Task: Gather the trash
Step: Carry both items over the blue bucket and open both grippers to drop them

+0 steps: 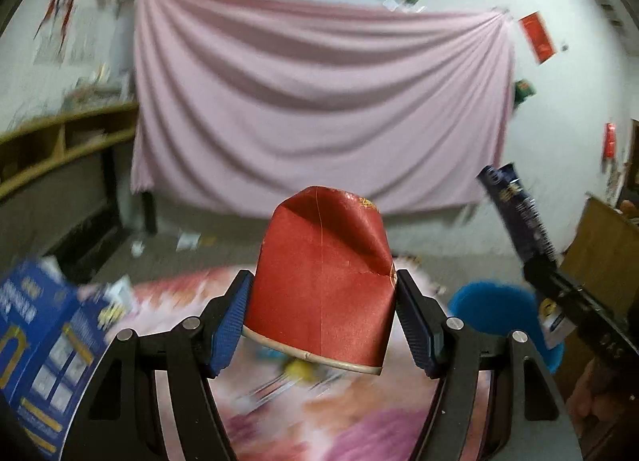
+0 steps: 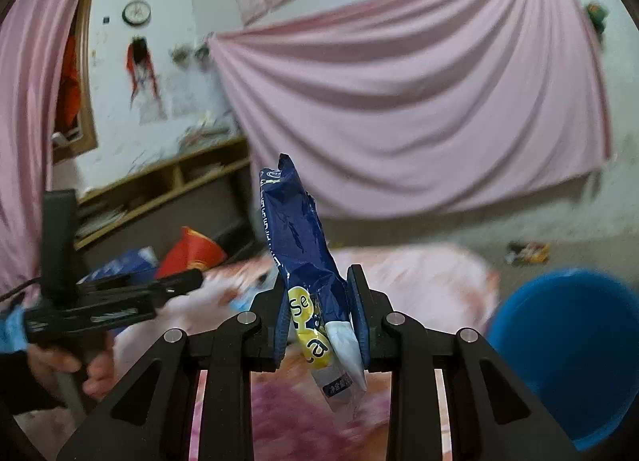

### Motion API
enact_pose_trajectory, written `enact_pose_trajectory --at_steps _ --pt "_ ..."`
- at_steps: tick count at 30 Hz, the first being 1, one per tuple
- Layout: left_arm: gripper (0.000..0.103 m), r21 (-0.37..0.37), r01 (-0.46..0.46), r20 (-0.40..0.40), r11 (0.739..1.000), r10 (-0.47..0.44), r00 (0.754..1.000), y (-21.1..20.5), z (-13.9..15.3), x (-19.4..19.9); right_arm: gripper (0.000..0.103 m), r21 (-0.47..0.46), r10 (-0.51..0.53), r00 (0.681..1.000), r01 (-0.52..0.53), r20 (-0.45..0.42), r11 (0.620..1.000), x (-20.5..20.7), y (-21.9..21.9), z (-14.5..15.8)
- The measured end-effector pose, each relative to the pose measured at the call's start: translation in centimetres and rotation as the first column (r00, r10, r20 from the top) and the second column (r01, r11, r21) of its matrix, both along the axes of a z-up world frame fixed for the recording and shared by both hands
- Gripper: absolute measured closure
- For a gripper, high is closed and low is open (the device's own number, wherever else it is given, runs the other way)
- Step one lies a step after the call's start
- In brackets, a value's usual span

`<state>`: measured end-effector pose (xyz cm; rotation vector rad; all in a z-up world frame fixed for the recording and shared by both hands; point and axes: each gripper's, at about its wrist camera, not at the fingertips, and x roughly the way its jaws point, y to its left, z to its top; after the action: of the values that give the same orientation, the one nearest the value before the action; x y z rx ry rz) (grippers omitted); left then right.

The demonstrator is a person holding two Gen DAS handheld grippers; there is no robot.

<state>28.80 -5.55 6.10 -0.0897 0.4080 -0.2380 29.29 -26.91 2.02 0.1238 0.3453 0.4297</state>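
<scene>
My left gripper (image 1: 321,309) is shut on a crushed red paper cup (image 1: 323,273), held upright above a pink patterned cloth (image 1: 319,413). My right gripper (image 2: 319,313) is shut on a crumpled dark blue snack wrapper (image 2: 297,233) with a yellow and white lower part. The wrapper (image 1: 515,209) and right gripper also show at the right of the left wrist view. The red cup (image 2: 191,251) and left gripper show at the left of the right wrist view. A blue bin (image 2: 567,361) stands low at the right, also in the left wrist view (image 1: 495,305).
A blue printed box (image 1: 44,345) lies at the left on the cloth. A pink sheet (image 1: 319,101) hangs on the far wall. A wooden shelf (image 1: 60,141) stands at the left and a brown box (image 1: 607,245) at the right. Scraps (image 2: 527,251) lie on the floor.
</scene>
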Motion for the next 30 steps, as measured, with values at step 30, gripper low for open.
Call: enact_pose_trajectory --at_steps 30 --pt "0.038 0.014 0.377 -0.251 0.926 -0.361 0.898 -22.9 -1.0 7.3 0.075 0.118 -0.401 0.881 0.439 -0.250 0.891 1.1 -21.6 -2.6"
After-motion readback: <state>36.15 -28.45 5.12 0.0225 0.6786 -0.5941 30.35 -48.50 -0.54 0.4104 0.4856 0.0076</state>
